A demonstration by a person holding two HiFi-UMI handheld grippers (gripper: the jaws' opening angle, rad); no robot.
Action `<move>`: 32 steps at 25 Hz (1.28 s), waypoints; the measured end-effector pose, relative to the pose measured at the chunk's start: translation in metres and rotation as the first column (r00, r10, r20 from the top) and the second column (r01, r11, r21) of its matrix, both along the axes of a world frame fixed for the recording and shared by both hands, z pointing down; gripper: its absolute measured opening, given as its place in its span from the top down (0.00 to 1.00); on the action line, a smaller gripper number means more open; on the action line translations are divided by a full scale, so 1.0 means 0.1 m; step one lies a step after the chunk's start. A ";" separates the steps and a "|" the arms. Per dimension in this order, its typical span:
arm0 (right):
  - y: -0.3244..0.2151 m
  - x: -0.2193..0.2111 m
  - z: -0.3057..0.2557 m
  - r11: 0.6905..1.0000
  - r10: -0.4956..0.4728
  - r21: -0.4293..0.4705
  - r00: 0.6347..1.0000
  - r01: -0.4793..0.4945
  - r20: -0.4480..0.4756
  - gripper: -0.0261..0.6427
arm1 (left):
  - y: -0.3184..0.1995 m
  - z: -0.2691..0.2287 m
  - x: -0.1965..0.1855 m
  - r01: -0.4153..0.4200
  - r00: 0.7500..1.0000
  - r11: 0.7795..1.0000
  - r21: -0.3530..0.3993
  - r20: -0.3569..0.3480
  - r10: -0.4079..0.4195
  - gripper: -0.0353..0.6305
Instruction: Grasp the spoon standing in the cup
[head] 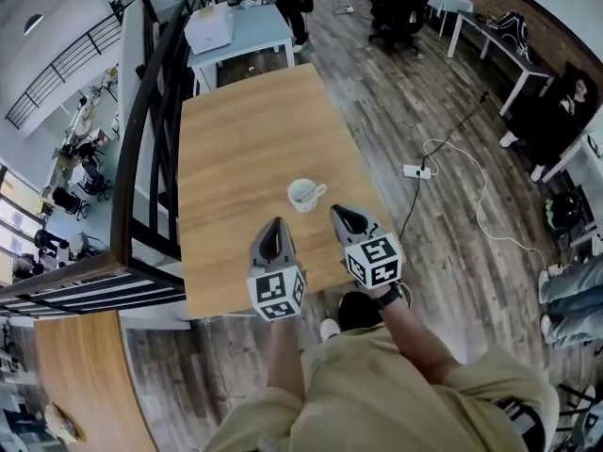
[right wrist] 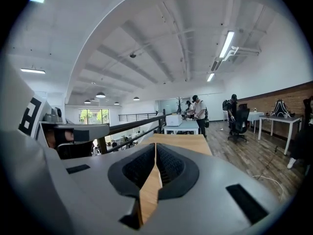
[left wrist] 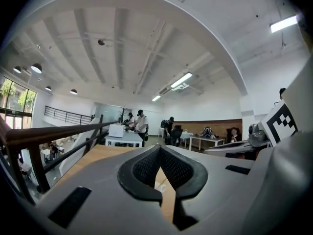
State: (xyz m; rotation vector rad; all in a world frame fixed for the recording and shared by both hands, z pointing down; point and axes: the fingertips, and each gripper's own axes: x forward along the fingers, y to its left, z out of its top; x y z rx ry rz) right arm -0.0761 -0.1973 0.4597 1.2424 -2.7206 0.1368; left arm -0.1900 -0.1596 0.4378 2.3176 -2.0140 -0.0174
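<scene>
A white cup (head: 304, 195) stands on the wooden table (head: 245, 139), a little in from its near edge. The spoon (head: 317, 191) in it shows only as a pale handle leaning over the rim to the right. My left gripper (head: 276, 221) hovers just short of the cup on its near left, tips together and nothing held. My right gripper (head: 336, 209) sits close to the cup's near right, also shut and empty. In the left gripper view the jaws (left wrist: 159, 148) meet at the tips, and a white bit of the cup (left wrist: 161, 187) shows below them. In the right gripper view the jaws (right wrist: 155, 145) touch over bare wood.
A black railing (head: 141, 130) runs along the table's left side above a drop to a lower floor. A white table (head: 247, 28) with a box (head: 208, 28) stands beyond the far end, with people near it. A power strip and white cable (head: 419, 169) lie on the floor to the right.
</scene>
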 end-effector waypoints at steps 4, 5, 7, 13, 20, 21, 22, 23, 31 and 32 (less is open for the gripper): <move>-0.27 0.01 0.29 0.997 0.041 -0.064 0.999 -0.042 -0.016 0.94 | -0.24 0.18 -0.05 -0.034 0.999 0.999 -0.024 0.013 0.035 0.93; -0.34 0.01 0.37 0.995 0.049 -0.081 0.999 -0.050 -0.018 0.94 | -0.30 0.21 -0.05 -0.045 0.999 0.999 -0.027 0.013 0.046 0.93; -0.47 0.00 0.52 0.992 0.060 -0.113 0.998 -0.062 -0.022 0.94 | -0.41 0.28 -0.05 -0.064 0.998 0.997 -0.034 0.011 0.064 0.93; -0.89 -0.20 0.90 0.984 0.009 -0.177 0.999 -0.019 -0.054 0.94 | -0.78 0.57 0.00 -0.100 0.995 0.991 -0.084 0.008 0.101 0.93; -1.35 -0.25 1.31 0.960 0.033 -0.275 0.996 -0.054 -0.080 0.80 | -1.22 0.84 -0.01 -0.096 0.995 0.985 -0.144 -0.005 0.096 0.93; -1.41 -0.26 1.39 0.954 0.031 -0.294 0.996 -0.056 -0.088 0.74 | -1.28 0.89 -0.02 -0.094 0.996 0.984 -0.154 -0.007 0.094 0.93; -1.46 -0.26 1.47 0.949 0.028 -0.311 0.995 -0.056 -0.093 0.72 | -1.35 0.94 -0.02 -0.091 0.996 0.982 -0.166 -0.011 0.091 0.93; -1.50 -0.27 1.54 0.944 0.024 -0.325 0.995 -0.054 -0.096 0.72 | -1.40 0.98 -0.02 -0.088 0.996 0.980 -0.177 -0.016 0.087 0.93; -1.77 -0.31 2.02 0.900 0.029 -0.432 0.998 -0.054 -0.064 0.69 | -1.71 1.30 -0.10 -0.068 0.995 0.967 -0.245 -0.081 0.050 0.93; -1.82 -0.31 2.07 0.894 0.038 -0.445 0.998 -0.057 -0.051 0.69 | -1.75 1.33 -0.11 -0.067 0.996 0.965 -0.253 -0.079 0.048 0.93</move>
